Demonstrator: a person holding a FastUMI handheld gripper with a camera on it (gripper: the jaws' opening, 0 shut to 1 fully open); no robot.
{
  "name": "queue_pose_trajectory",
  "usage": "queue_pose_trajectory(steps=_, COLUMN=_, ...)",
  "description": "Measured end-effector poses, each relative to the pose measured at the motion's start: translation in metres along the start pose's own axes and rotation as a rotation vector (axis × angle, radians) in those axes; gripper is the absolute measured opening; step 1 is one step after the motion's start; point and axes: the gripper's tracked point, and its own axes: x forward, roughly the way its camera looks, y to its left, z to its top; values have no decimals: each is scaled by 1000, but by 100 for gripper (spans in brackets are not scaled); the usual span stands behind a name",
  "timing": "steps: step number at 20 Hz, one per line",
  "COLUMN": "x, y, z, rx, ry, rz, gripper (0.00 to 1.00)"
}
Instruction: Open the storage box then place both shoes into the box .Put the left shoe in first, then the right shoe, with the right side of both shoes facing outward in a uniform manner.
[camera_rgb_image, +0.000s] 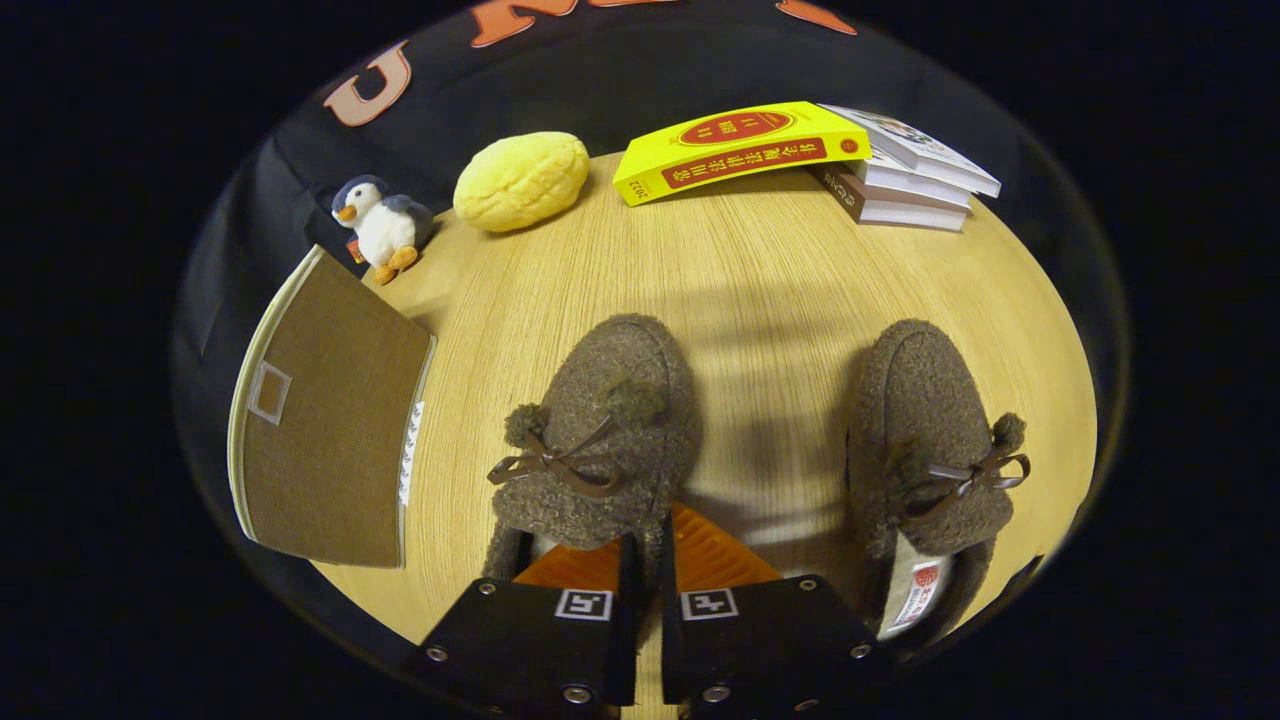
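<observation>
Two fuzzy brown slippers with small bows stand on the wooden table (760, 260), toes pointing away from me. My gripper (648, 548) is shut on the left-hand shoe (600, 420), pinching the right side of its collar: one finger sits inside the opening and the other outside it. The right-hand shoe (925, 430) rests apart, to the right of the fingers, with a label showing on its insole. The brown fabric storage box (330, 440) lies left of the held shoe, a flat panel with a small window tab facing up. I cannot tell whether it is open.
Beyond the shoes, at the table's far side, are a penguin plush (382, 228), a yellow bun-shaped toy (522, 180) and a stack of books (905, 180) with a yellow book (740, 148) leaning on it. Bare wood lies between the two shoes.
</observation>
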Motion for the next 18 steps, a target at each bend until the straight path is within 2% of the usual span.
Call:
queue_pose_trajectory(steps=2, x=-6, y=12, z=7, rx=46, ry=-17, rz=32, gripper=3)
queue_pose_trajectory(steps=4, x=-19, y=24, z=16, rx=50, ry=-45, rz=33, gripper=1)
queue_pose_trajectory(steps=6, x=-36, y=43, z=27, rx=29, ry=-77, rz=36, gripper=1)
queue_pose_trajectory(steps=14, x=-125, y=159, z=76, rx=11, ry=-155, rz=131, gripper=1)
queue_pose_trajectory(steps=18, x=-148, y=223, z=95, rx=-37, ry=-182, rz=179, gripper=1)
